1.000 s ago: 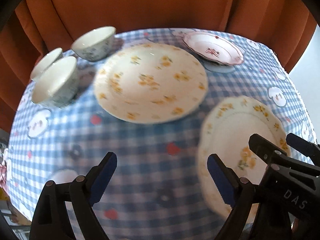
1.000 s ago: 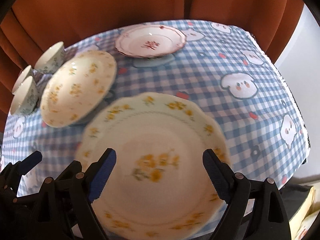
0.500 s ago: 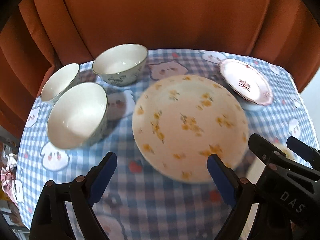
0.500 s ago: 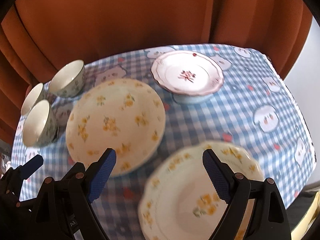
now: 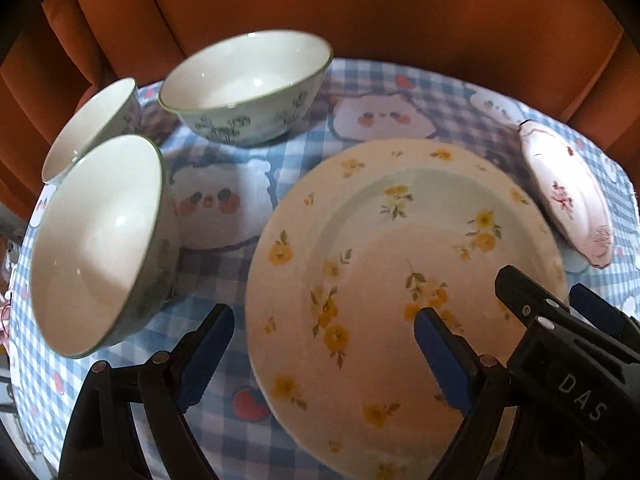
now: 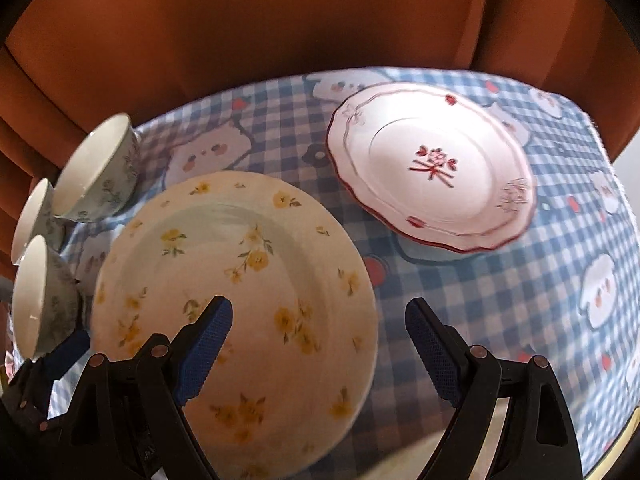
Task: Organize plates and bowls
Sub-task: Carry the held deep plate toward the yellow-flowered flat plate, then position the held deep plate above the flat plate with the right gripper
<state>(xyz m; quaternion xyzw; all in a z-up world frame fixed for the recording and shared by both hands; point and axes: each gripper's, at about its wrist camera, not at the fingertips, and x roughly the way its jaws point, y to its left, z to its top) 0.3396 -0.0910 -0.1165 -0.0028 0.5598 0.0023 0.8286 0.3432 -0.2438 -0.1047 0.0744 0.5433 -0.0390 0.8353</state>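
Observation:
A cream plate with yellow flowers (image 5: 400, 264) lies on the blue checked tablecloth (image 5: 224, 208); it also shows in the right wrist view (image 6: 240, 280). A white plate with red trim (image 6: 432, 172) sits to its right, seen edge-on in the left wrist view (image 5: 568, 200). Three white bowls with green rims stand left: near (image 5: 96, 248), far left (image 5: 88, 128), back (image 5: 248, 84). My left gripper (image 5: 324, 356) is open and empty over the yellow plate's near left edge. My right gripper (image 6: 320, 348) is open and empty over its near right edge.
An orange curtain (image 5: 360, 8) hangs close behind the table. The table's right edge (image 6: 616, 184) drops off beyond the red-trimmed plate. The right gripper's body (image 5: 568, 360) shows beside my left one. The bowls (image 6: 96, 176) cluster at the left edge.
Both grippers have moved forward and left across the table. The scalloped yellow-flower plate near the front has passed out of view; the round yellow plate and the bowls are now much closer.

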